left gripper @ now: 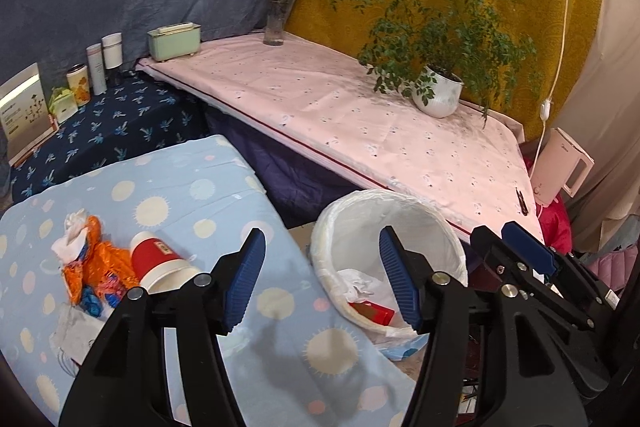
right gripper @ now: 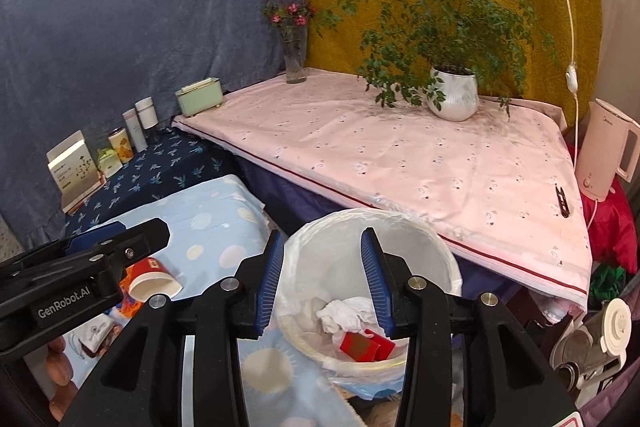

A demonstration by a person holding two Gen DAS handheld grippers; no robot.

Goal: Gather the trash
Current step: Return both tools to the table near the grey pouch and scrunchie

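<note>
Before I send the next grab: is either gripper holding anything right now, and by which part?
Nothing is held. The left gripper and right gripper both have open, empty jaws. The right one is over the bin, which already contains the tissue.

Each black tool (right gripper: 322, 283) has 2 ribbed blue pads, silver screws, "GenRobot.AI" lettering.

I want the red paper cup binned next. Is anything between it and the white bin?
Nothing visible blocks it. The red paper cup lies on its side on the dotted blue cloth, and only bare cloth separates it from the open-topped white bin. The left gripper is open and empty.
</note>
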